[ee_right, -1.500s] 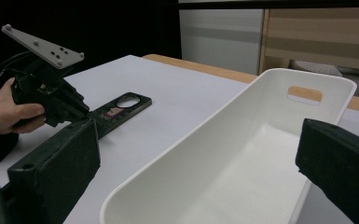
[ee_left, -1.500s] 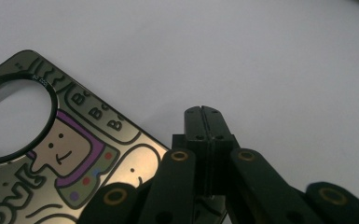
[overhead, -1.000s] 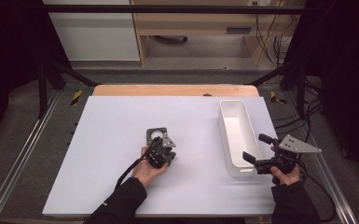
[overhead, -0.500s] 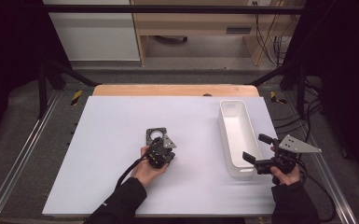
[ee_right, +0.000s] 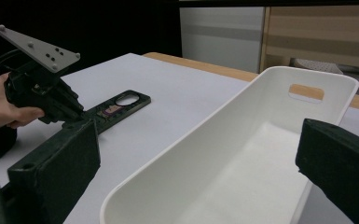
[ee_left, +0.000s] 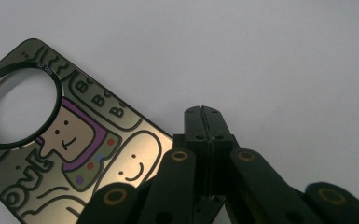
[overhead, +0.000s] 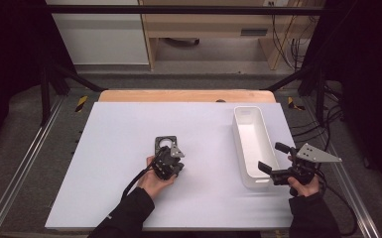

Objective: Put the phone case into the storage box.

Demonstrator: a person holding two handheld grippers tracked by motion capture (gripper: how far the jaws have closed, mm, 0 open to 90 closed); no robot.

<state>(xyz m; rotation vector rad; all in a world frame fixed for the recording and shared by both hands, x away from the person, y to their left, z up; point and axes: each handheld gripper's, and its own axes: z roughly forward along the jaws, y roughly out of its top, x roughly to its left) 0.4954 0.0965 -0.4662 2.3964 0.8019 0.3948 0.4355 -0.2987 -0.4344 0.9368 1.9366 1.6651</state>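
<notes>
Compared with the high views taken a second and half a second earlier, nothing had shifted: both hands, the phone case [overhead: 165, 144] and the white bin [overhead: 252, 146] kept their places on the worktop [overhead: 109, 148]. The left gripper [ee_left: 203, 112], jaws pressed together with nothing between them, pointed down at the worktop with the case lying flat just beside its tips, while the right gripper [overhead: 270, 157], held level, stood wide open around the bin's near end. The case bore cartoon faces and letters, of which only a repeated "B" could be read.
</notes>
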